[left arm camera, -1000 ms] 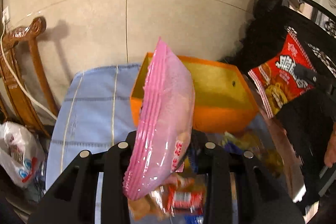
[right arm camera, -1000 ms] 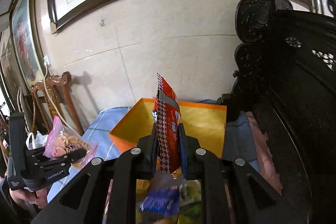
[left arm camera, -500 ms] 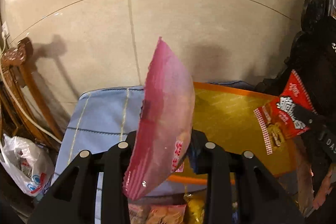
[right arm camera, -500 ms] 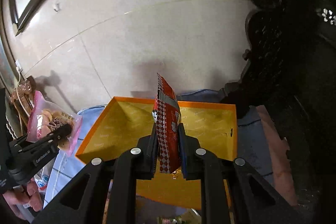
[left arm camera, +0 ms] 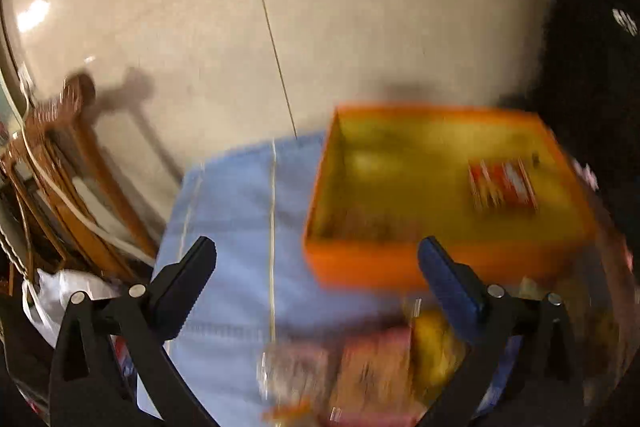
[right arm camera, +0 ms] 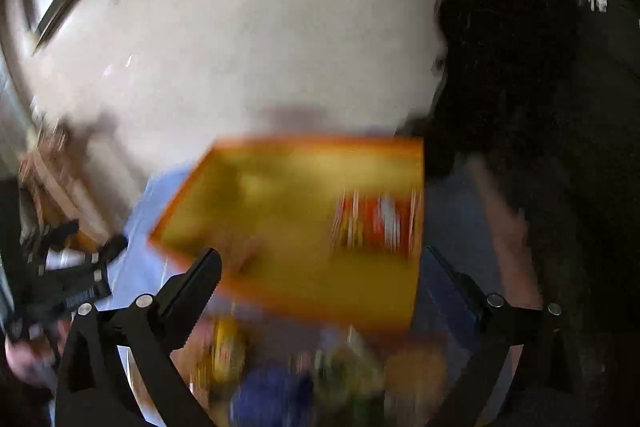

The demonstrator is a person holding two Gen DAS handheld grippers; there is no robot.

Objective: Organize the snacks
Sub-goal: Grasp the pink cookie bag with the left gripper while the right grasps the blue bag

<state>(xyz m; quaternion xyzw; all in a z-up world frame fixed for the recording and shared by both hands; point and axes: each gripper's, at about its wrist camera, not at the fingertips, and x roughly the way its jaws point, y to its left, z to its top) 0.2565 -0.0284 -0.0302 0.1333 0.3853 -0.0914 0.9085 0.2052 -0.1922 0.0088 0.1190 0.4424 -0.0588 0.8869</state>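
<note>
**Both grippers empty over the snack pile**

Fingers spread wide on the left hand-held gripper (left arm camera: 316, 259) and the right hand-held gripper (right arm camera: 320, 267), neither holding anything. Below them lies a blurred heap of loose snack packets (left arm camera: 380, 367) on the light-blue checked cloth (left arm camera: 240, 207). Beyond, the orange cardboard box with yellow lining (left arm camera: 440, 263) holds a red-and-white crinkly snack bag (left arm camera: 502, 187) (right side).

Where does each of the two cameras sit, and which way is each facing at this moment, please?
Left wrist: on the left gripper, facing the orange box on the blue cloth; its own open fingers show.
Right wrist: on the right gripper, facing the same box; its open fingers and the other gripper show.
Shared: the box and the red snack packet inside it.
</note>
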